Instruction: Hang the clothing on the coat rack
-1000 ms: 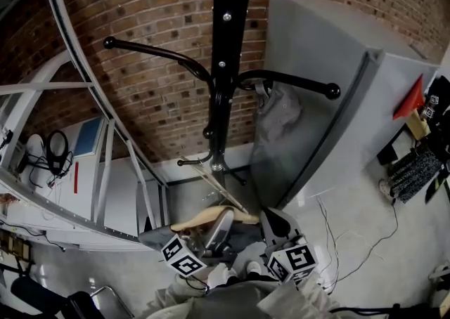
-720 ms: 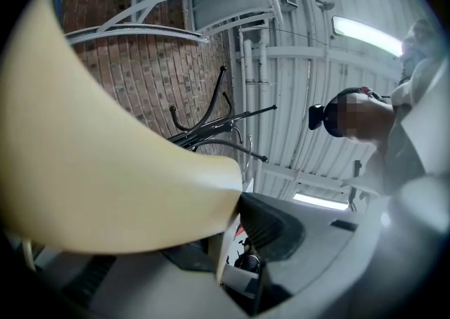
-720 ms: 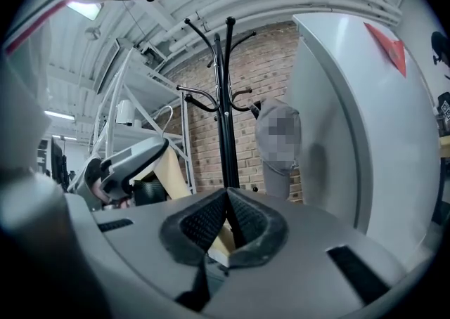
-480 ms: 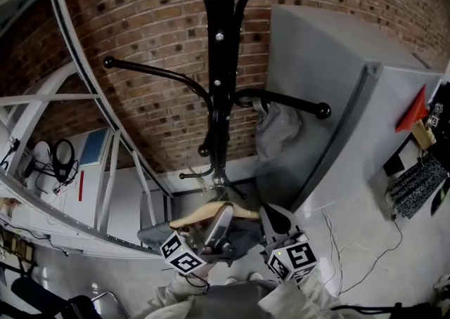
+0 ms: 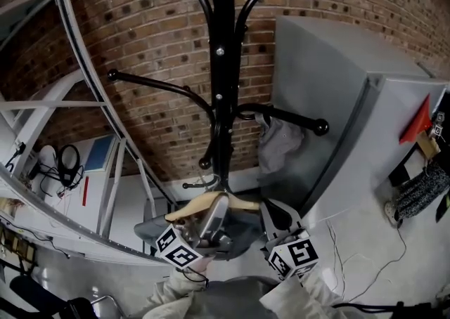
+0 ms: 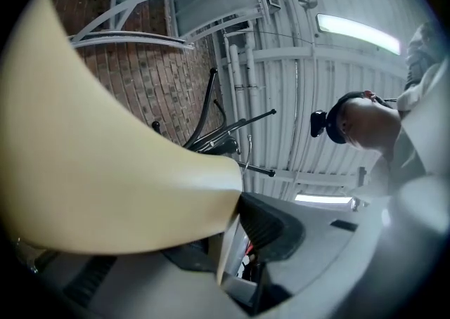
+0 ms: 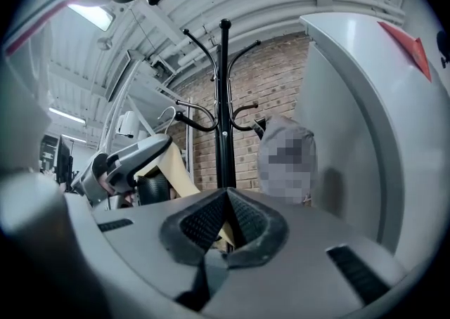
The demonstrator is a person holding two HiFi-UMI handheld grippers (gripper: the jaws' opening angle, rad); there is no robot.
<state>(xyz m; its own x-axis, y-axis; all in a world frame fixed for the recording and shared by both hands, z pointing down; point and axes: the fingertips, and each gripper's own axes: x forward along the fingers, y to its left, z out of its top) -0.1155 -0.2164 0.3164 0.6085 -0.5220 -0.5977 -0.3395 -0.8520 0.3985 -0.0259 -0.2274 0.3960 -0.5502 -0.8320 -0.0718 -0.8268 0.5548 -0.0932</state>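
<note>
The black coat rack [image 5: 223,64] stands before me, and a grey garment [image 5: 281,145] hangs on its right arm. Below it my left gripper [image 5: 214,216] is shut on a wooden hanger [image 5: 200,204], whose cream body fills the left gripper view [image 6: 105,170] against the jaw pad. Grey clothing [image 5: 239,237] drapes under the hanger. My right gripper [image 5: 271,213] sits at the hanger's right end. In the right gripper view its pads [image 7: 204,223] meet at the tips, with a cream strip of hanger between them. That view also shows the rack [image 7: 223,100] straight ahead.
A tall grey cabinet [image 5: 337,86] stands just right of the rack, against a brick wall [image 5: 140,29]. White metal frames [image 5: 70,135] and headphones [image 5: 67,163] are at the left. Thin cables [image 5: 394,233] lie on the floor at the right.
Both grippers and the hanger have risen a little toward the rack's pole. The head view has tilted up, so the rack's upper hooks now show.
</note>
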